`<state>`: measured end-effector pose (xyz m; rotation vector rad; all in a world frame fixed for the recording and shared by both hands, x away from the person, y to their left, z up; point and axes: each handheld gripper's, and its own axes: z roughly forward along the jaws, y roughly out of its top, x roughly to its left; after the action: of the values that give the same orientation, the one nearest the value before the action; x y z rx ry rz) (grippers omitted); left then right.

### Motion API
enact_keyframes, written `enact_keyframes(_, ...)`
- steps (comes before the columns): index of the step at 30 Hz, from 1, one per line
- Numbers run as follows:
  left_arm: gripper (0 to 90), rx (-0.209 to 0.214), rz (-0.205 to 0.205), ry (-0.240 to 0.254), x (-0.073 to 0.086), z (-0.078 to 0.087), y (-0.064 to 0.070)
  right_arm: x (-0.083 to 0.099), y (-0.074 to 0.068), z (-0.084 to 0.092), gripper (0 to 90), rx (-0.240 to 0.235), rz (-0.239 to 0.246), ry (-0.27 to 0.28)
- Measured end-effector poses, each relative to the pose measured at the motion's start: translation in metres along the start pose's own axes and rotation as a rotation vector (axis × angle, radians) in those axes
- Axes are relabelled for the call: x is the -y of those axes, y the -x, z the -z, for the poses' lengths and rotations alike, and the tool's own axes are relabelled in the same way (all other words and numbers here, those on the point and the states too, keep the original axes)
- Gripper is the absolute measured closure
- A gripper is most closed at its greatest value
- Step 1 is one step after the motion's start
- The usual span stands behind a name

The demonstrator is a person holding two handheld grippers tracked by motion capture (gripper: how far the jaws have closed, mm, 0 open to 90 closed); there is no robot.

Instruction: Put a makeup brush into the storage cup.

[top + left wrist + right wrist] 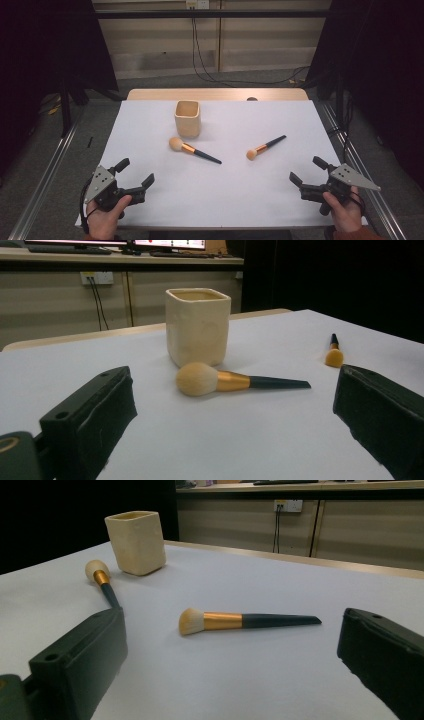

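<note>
A cream square cup stands upright on the white table toward the back. A large round-headed makeup brush lies just in front of it. A smaller angled brush lies to its right. My left gripper hovers open at the front left, empty, facing the cup and large brush. My right gripper is open at the front right, empty, facing the smaller brush.
The white table top ends at a wooden strip at the back. Metal rails run along both sides. Black cables hang down the back wall. Dark curtains stand at both sides.
</note>
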<state>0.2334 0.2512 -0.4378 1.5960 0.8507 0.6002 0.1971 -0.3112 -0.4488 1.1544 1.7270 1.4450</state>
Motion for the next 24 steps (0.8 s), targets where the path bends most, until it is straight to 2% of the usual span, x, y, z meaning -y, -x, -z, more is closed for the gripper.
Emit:
enact_keyframes(13, 3.1, -0.005, -0.002, -0.015, 0.0005, 0.0, -0.001, -0.0003, 0.0001, -0.0025, 0.0, -0.011, 0.0, -0.002)
enact_keyframes(19, 3.1, 0.022, -0.015, -0.018, -0.0011, -0.0029, 0.0036, -0.0008, -0.0001, -0.0046, 0.0, -0.014, 0.002, -0.002)
enact_keyframes(22, 3.1, 0.025, -0.027, -0.021, -0.0027, -0.0047, 0.005, -0.0011, -0.0005, -0.005, 0.0, -0.015, 0.003, -0.002)
enact_keyframes(24, 3.1, 0.022, -0.02, -0.019, -0.0032, -0.0057, 0.0063, -0.0011, -0.0007, -0.0051, 0.0, -0.015, 0.004, -0.003)
